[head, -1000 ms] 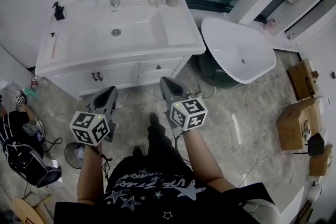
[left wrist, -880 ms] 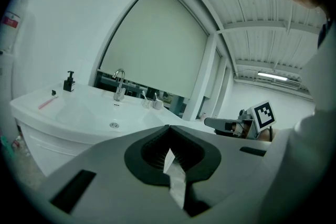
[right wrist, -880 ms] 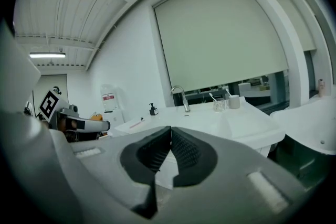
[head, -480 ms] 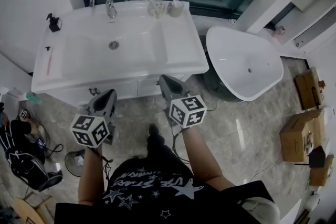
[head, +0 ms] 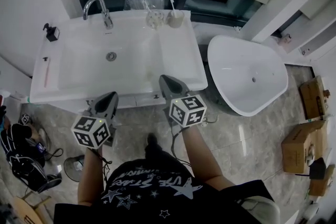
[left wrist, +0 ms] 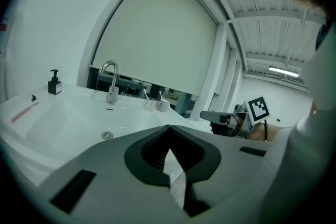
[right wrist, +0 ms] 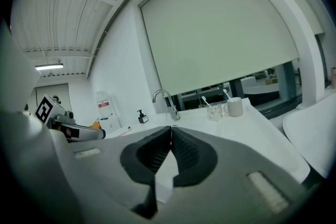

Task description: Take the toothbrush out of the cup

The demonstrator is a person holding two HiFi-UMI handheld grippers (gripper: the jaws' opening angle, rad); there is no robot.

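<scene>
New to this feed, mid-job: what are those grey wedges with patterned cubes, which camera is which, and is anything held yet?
No robot arm here: a person at a bathroom sink holds a two-jaw gripper in each hand. The head view looks down from the person's head. The grey wedges are the left gripper and right gripper, and the patterned cubes are part of them. The two gripper views come from cameras riding on each gripper, looking along its jaws. Both pairs of jaws are closed on nothing. On the white counter are a faucet, a soap bottle, and at the back a clear glass and a white cup, each holding a toothbrush. A pink toothbrush lies at the left edge. Both grippers are at the counter's front edge, short of the cups.
</scene>
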